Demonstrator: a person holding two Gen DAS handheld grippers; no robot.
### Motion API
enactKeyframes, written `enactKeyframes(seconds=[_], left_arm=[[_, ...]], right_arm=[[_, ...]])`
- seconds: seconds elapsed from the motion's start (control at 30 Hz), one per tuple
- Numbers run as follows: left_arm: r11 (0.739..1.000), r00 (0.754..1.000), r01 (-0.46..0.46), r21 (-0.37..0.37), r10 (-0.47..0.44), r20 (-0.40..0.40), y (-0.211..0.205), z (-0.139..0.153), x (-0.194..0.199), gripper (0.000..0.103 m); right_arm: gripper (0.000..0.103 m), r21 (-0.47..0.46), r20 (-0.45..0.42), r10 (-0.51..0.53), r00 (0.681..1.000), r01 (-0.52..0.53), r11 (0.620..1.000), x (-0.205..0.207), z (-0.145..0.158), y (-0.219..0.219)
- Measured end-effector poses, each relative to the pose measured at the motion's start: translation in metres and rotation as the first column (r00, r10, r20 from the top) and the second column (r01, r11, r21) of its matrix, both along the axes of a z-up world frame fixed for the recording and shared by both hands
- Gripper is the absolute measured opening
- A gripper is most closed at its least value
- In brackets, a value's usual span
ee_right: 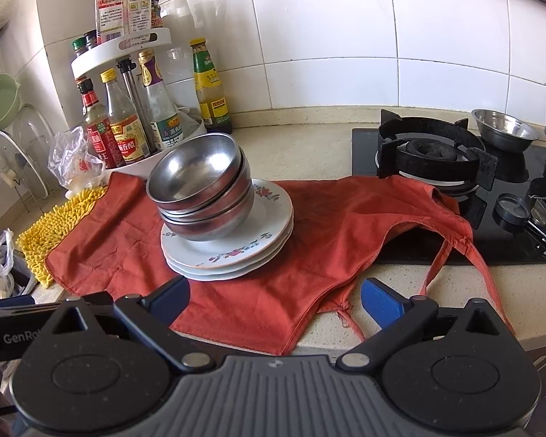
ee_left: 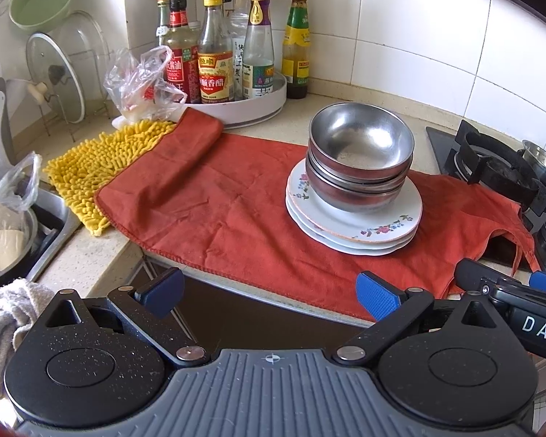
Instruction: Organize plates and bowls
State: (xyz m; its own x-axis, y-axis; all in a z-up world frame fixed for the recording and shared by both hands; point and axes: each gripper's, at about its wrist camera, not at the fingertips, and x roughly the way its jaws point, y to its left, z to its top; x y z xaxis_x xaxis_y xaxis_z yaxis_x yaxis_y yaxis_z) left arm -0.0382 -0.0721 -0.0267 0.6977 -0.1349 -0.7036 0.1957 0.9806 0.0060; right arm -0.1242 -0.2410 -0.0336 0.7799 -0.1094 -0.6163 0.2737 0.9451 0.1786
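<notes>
Both grippers level (jaws wide) [ee_left: 269,296] [ee_right: 275,300]

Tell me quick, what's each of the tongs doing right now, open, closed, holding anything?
Left tongs: open, holding nothing, short of the bowls.
Right tongs: open, holding nothing, over the red cloth.

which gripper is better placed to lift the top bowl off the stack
Probably the right gripper: open, empty, with the bowl stack nearly straight ahead. From the left gripper, the stack sits off to its right.
</notes>
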Motion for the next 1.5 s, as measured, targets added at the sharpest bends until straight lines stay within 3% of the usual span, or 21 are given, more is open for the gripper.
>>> enactKeyframes(seconds=[0.27, 0.97, 1.5], left_arm=[[0.999, 1.000, 0.000, 0.034, 0.000, 0.011, -0.002, -0.001, -0.005, 0.102], [0.998, 0.996, 0.065, 0.014, -0.066, 0.059, -0.005, 0.010, -0.017, 0.097], [0.997, 0.995, 0.068, 0.020, -0.069, 0.065, -0.008, 0.011, -0.024, 0.102]], right_arm=[[0.099, 0.003, -0.009, 0.018, 1.000, -0.018, 1.000, -0.005, -0.002, 0.000], [0.099, 0.024, 0.030, 0.019, 0.999, -0.020, 1.000, -0.019, 0.007, -0.006], [0.099, 0.033, 0.035, 0.006, 0.999, -0.007, 0.999, -0.029, 0.008, -0.011]])
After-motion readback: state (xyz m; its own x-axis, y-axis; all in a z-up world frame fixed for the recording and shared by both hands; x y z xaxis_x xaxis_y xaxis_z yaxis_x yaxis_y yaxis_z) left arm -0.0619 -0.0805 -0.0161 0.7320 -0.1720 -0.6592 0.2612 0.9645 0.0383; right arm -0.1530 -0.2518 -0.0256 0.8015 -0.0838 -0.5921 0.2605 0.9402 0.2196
